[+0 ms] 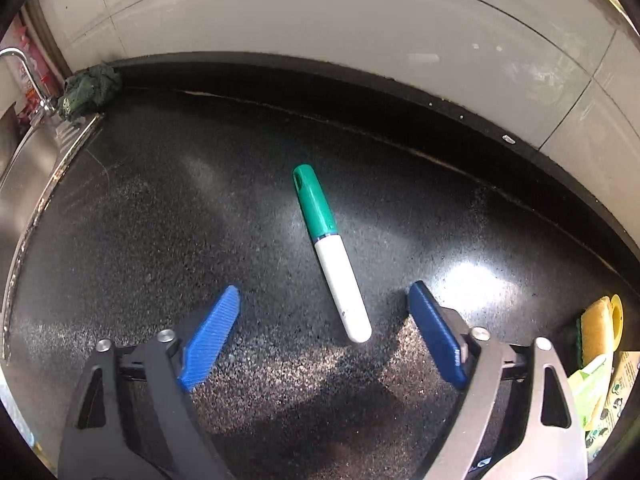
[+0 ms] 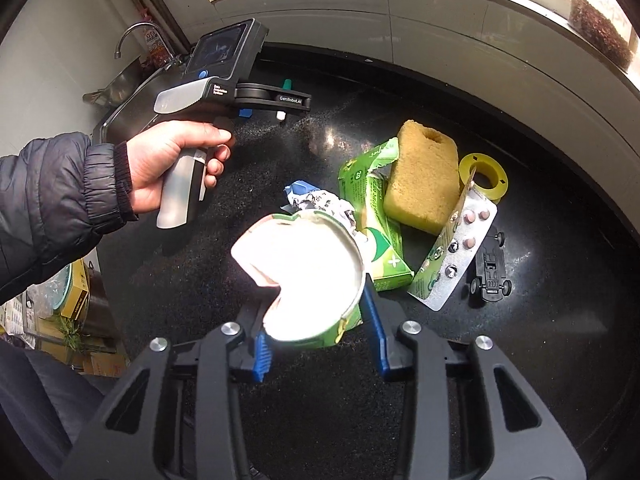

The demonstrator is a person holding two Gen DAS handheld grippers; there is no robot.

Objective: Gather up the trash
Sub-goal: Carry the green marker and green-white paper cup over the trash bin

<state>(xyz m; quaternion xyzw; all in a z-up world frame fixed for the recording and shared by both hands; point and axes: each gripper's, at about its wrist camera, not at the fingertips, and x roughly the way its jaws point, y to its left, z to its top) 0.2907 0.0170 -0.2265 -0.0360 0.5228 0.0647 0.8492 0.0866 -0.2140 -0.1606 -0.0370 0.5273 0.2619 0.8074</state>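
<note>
— Trash first: where does it lie?

— On my black speckled stone desk [image 2: 500, 340]. My right gripper [image 2: 320, 340] has its blue ribbed jaws clamped on a crushed paper cup [image 2: 304, 280], green outside, white and glossy inside, its rim buckled. Just beyond it sits a crumpled foil wrapper [image 2: 316, 200], then a torn green carton [image 2: 376, 236] with a porous yellow sponge [image 2: 422, 176] leaning on it. A silver blister pack [image 2: 460, 248] with round pink pills rests tilted against the sponge, beside a yellow plastic ring [image 2: 486, 174] and a small black toy car [image 2: 491, 272].

— And your left side?

— My left hand [image 2: 168, 160] grips the grey handle. The left gripper [image 1: 324, 300] hangs with its jaws apart, nothing between the pads. A marker [image 1: 332, 252], smooth white barrel and green cap, lies flat ahead of them, well apart from the pile. A steel sink [image 1: 24, 168] borders the desk.
</note>
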